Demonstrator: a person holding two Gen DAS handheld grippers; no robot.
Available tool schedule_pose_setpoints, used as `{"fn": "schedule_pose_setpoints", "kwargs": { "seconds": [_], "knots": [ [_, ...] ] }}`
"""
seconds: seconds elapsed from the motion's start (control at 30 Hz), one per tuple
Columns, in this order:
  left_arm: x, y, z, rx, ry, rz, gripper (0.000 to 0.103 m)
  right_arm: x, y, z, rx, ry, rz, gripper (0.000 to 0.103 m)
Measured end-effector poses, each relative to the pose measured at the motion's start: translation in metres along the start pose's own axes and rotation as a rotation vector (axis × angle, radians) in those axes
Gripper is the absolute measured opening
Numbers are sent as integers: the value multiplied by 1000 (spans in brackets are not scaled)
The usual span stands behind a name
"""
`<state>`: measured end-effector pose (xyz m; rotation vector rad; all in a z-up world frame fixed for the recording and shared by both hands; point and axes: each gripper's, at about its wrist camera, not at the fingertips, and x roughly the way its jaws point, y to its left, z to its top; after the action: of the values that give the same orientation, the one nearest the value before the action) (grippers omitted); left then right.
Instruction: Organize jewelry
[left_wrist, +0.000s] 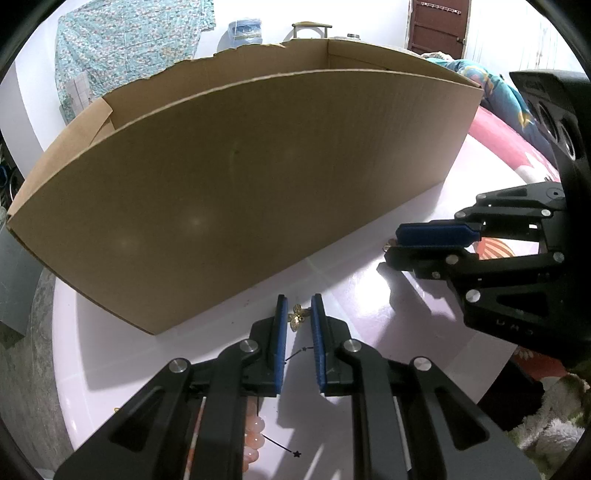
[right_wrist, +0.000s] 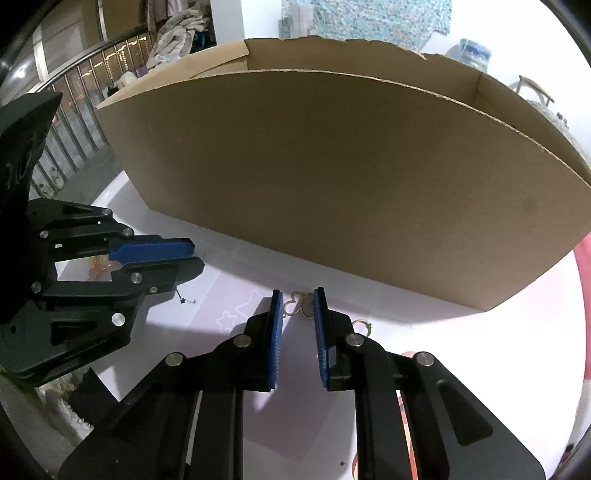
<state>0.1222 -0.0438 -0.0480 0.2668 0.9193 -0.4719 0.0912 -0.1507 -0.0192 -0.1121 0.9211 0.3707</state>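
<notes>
My left gripper (left_wrist: 298, 314) rests low on the pale table (left_wrist: 369, 314), its blue pads closed against a small gold flower-like pendant (left_wrist: 297, 317). A thin black cord with a star (left_wrist: 304, 349) lies on the table under its fingers. Pink beads (left_wrist: 255, 435) sit beneath that gripper. In the right wrist view, my right gripper (right_wrist: 298, 299) has its pads touching both sides of a gold butterfly-outline piece (right_wrist: 301, 304). The left gripper (right_wrist: 195, 258) shows side-on at the left, with the cord's star (right_wrist: 182, 301) below it.
A large open cardboard box (left_wrist: 240, 192) stands just behind both grippers and blocks the way forward. A gold hoop (right_wrist: 360, 325) lies right of the right gripper. A railing (right_wrist: 74, 110) and cloth-covered furniture lie beyond the table's edge.
</notes>
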Motion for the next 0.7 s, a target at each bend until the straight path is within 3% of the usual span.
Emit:
{"fn": "schedule_pose_setpoints", "kwargs": {
  "seconds": [0.4, 0.7],
  "knots": [
    [-6, 6, -1, -5, -21, -11, 12, -18, -11, -12, 22, -50, 11, 14],
    [-36, 2, -5, 36, -71, -31, 12, -45, -9, -23, 10, -93, -1, 14]
  ]
}}
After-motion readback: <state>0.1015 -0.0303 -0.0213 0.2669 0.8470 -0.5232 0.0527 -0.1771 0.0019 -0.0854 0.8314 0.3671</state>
